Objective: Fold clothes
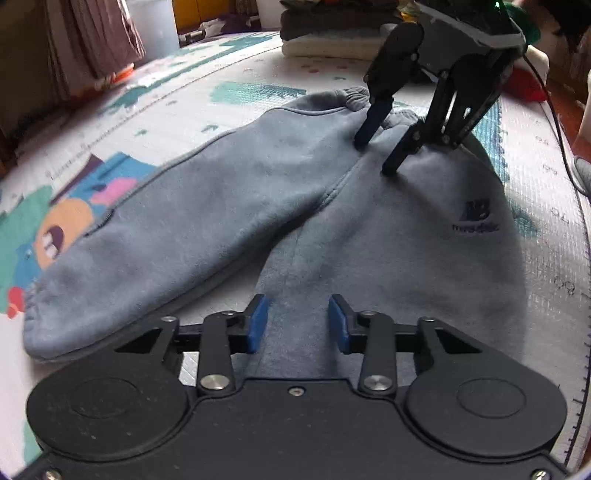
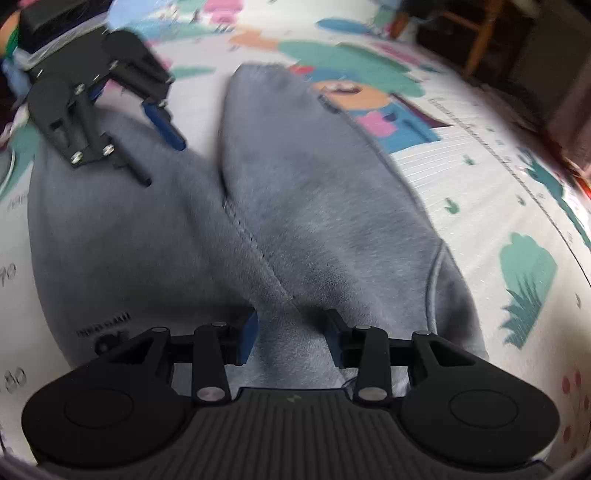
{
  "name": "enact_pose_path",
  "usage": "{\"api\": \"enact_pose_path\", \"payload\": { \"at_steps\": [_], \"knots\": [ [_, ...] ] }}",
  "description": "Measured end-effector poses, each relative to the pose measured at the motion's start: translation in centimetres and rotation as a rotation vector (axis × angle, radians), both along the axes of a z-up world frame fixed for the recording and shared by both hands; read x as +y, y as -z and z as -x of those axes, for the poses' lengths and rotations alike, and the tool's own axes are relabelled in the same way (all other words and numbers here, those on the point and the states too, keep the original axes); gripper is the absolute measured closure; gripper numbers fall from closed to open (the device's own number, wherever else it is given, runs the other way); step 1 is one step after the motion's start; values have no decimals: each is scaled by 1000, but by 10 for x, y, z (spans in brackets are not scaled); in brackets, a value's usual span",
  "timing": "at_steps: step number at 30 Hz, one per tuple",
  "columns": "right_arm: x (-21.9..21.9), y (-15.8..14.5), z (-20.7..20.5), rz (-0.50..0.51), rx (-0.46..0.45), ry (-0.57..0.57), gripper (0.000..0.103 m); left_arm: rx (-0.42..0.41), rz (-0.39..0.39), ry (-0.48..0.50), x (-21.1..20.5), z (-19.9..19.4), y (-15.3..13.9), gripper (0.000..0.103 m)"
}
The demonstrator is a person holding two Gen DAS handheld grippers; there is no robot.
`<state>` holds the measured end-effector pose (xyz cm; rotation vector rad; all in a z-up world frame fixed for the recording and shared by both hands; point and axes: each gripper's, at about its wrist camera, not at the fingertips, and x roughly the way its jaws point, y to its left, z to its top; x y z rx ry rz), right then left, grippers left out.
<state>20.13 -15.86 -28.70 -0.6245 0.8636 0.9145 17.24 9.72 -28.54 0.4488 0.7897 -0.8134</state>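
Note:
Grey-blue sweatpants (image 1: 229, 206) lie spread on the patterned play mat, legs splayed in a V, a dark logo (image 1: 476, 218) on one side. My left gripper (image 1: 298, 320) is open, its blue pads over the fabric at the crotch end. My right gripper (image 1: 373, 155) is open at the waistband end, fingertips touching the cloth on either side of the centre seam. In the right wrist view the sweatpants (image 2: 314, 184) fill the middle, the right gripper (image 2: 290, 338) straddles the seam, and the left gripper (image 2: 162, 158) is at the upper left, open.
The play mat (image 1: 207, 92) has cartoon prints and a ruler scale along its edge (image 1: 565, 236). A stack of folded clothes (image 1: 328, 33) sits at the far edge. A curtain (image 1: 92, 44) hangs at the back left. A wooden chair (image 2: 476, 33) stands beyond the mat.

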Motion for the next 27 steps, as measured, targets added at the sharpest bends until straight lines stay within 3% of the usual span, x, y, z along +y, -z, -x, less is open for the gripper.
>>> {"api": "enact_pose_path", "payload": {
  "at_steps": [2, 3, 4, 7, 12, 16, 19, 23, 25, 27],
  "knots": [
    [2, -2, -3, -3, 18, -3, 65, 52, 18, -26, 2, -10, -2, 85],
    [3, -3, -5, -4, 27, -3, 71, 70, 21, -37, 3, -15, -3, 94],
    [4, -5, -6, -5, 36, -3, 76, 93, 27, -43, 4, -19, -4, 96],
    [8, -9, -10, -7, 63, -2, 87, 153, 60, -54, 9, -26, -9, 98],
    [1, -37, -11, -67, 104, 7, 88, 315, 268, -87, 40, -37, -30, 98],
    [-3, -49, -25, -114, 121, 30, 88, 438, 350, -192, 61, -58, -20, 98],
    [13, -33, -39, -24, 124, 27, 87, 501, 325, -259, 60, -71, -6, 98],
    [33, -12, -36, 77, 71, 21, 79, 511, 283, -307, 51, -73, 4, 95],
    [36, -10, -32, 90, 48, 33, 77, 454, 264, -326, 49, -64, -3, 86],
    [36, -10, -27, 87, 22, 67, 76, 391, 263, -387, 61, -52, -16, 86]
  ]
}}
